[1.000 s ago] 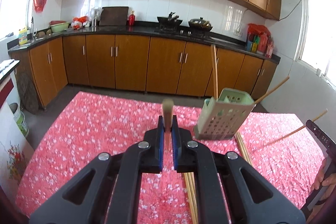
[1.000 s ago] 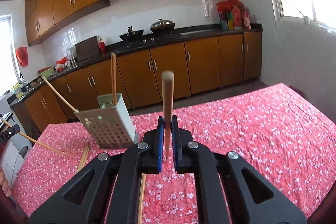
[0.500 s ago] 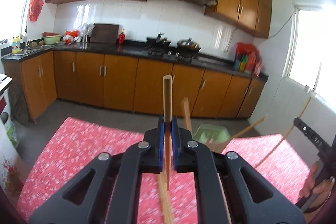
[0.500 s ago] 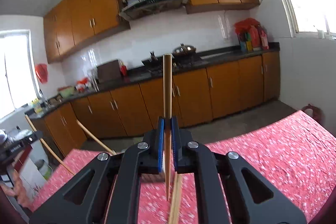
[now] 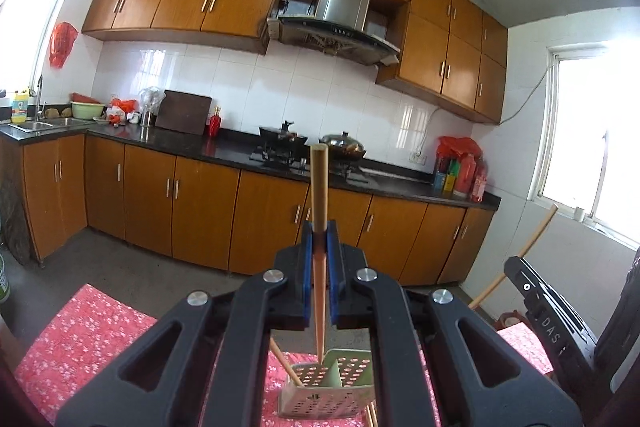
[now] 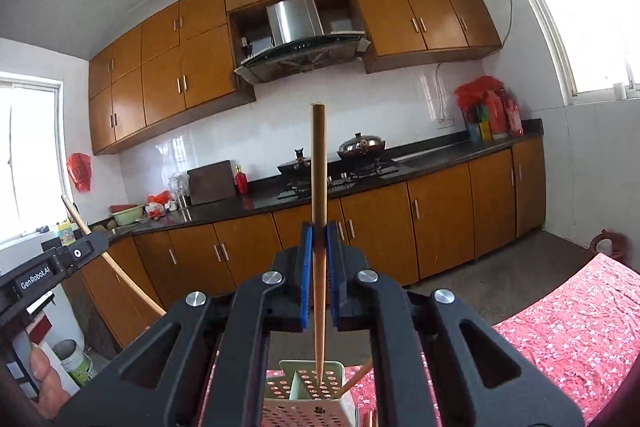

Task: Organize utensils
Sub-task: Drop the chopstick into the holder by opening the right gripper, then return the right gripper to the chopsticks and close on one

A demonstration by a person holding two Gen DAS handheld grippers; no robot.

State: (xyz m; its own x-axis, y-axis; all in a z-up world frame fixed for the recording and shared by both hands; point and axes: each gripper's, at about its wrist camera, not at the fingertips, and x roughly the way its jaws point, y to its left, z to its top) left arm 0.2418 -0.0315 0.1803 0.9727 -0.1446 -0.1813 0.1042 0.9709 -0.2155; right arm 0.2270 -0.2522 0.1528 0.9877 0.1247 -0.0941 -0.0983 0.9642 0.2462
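On the left, we hold the left black two-finger gripper [image 5: 319, 239] with its blue-padded jaws clamped on a long tan wooden chopstick [image 5: 319, 195], gripped partway along so the thick end stands up and the thin tip hangs down. That tip hovers right at the open top of the pale green perforated plastic utensil holder [image 5: 332, 383], which stands on the table under a red floral tablecloth [image 5: 84, 339]. We keep the stick near vertical because, as we judge it, that lets it drop cleanly into a compartment. Another chopstick already leans in the holder's left side [image 5: 286, 367].

On the right, the right black gripper [image 6: 319, 239] mirrors this: its jaws are clamped on a second wooden chopstick [image 6: 319, 187], thin tip aimed into the holder [image 6: 312, 391], seemingly its right compartment. Holding one stick in each gripper above the same holder looks to us like a way to deliver a pair together.
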